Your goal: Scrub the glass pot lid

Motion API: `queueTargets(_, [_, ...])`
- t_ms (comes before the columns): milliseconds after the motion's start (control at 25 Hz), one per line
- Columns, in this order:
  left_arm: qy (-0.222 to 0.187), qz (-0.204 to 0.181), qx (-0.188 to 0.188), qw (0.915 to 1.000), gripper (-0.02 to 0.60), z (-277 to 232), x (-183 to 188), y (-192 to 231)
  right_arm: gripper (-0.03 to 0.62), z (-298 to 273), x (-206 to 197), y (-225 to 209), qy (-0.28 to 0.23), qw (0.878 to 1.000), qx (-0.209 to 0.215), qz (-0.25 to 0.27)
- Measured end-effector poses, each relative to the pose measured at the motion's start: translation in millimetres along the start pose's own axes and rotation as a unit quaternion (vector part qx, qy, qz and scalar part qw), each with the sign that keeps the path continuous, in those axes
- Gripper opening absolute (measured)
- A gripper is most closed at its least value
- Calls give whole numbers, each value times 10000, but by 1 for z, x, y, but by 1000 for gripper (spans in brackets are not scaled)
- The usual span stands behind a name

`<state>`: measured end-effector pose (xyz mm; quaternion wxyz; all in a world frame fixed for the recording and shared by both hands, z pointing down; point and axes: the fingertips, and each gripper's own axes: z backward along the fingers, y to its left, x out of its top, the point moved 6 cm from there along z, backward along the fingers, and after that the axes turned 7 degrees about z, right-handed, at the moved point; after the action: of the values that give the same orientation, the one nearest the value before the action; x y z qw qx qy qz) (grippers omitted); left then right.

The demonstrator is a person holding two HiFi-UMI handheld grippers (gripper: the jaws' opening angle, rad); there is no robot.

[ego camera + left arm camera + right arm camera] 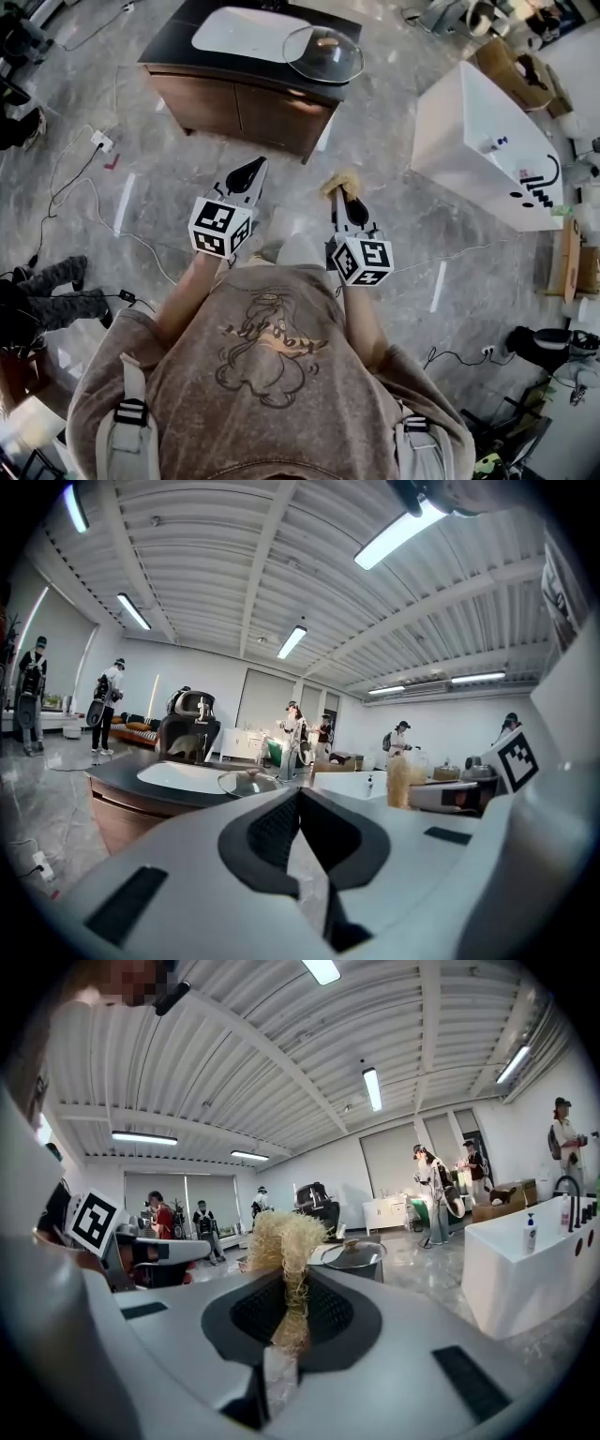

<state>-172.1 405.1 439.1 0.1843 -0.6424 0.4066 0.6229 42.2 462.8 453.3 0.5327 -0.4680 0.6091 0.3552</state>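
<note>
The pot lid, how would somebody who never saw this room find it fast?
Find the brown cabinet with the dark top, near the top of the head view. A white sink is set in that top, and the lid lies at its right end. It is the only round, see-through thing there, with a knob in the middle.

Dark-topped wooden cabinet (234, 105) has an inset white basin (246, 36), and the glass pot lid (323, 54) lies flat at the right end, just beside the basin. The grey stone floor (394, 220) has loose cables (67, 192), a power strip (101, 142) and white tape strips (124, 202).
</note>
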Motion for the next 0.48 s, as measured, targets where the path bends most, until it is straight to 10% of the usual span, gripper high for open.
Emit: queueTargets(480, [26, 88, 63, 9999, 17, -46, 5, 51, 41, -72, 2, -13, 2, 9999, 85, 85])
